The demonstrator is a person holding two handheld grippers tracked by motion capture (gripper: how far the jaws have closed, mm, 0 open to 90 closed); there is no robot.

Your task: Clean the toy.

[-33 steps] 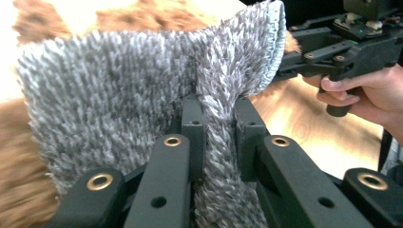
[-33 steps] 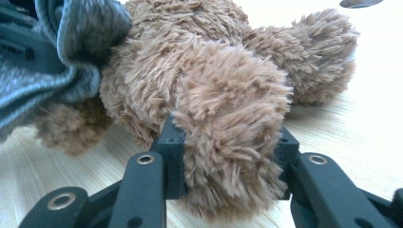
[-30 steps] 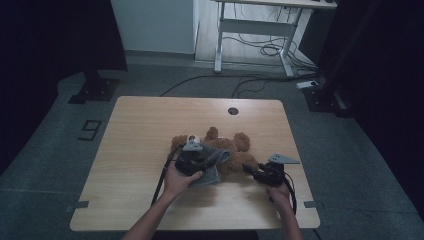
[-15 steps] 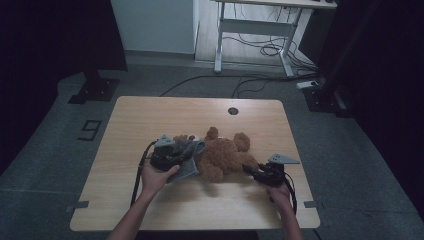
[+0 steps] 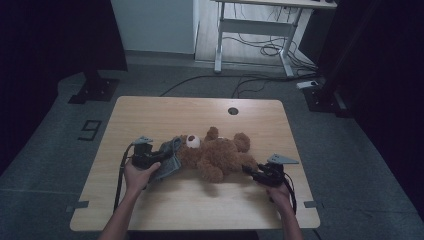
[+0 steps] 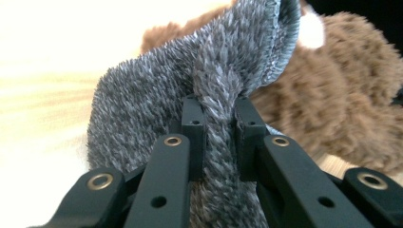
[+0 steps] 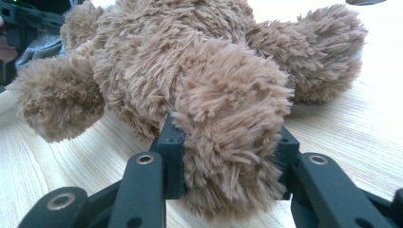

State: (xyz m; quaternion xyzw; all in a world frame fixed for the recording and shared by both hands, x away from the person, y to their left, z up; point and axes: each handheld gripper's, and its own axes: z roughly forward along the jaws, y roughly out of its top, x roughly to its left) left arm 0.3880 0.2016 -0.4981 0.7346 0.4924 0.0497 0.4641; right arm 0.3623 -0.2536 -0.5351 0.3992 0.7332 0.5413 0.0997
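A brown teddy bear point(image 5: 216, 152) lies on its back on the wooden table point(image 5: 150, 115), head to the left. My left gripper point(image 5: 161, 159) is shut on a fold of fuzzy grey cloth point(image 5: 170, 161) beside the bear's head. In the left gripper view the black pads pinch a ridge of that grey cloth point(image 6: 142, 114), with the bear point(image 6: 342, 95) just behind it. My right gripper point(image 5: 249, 170) is shut on one of the bear's legs point(image 7: 233, 123), the plush bulging between its jaws. The bear's body point(image 7: 190, 61) stretches away beyond that leg.
A round cable hole point(image 5: 232, 110) sits near the table's far edge. Desk legs and loose cables point(image 5: 260, 47) are on the floor beyond. A black stand base point(image 5: 92, 90) rests at the far left. Bare wood lies in front of the bear.
My left hand has moved left across the table, dragging the grey cloth off the bear's body towards its head. The right hand has kept its hold on the leg.
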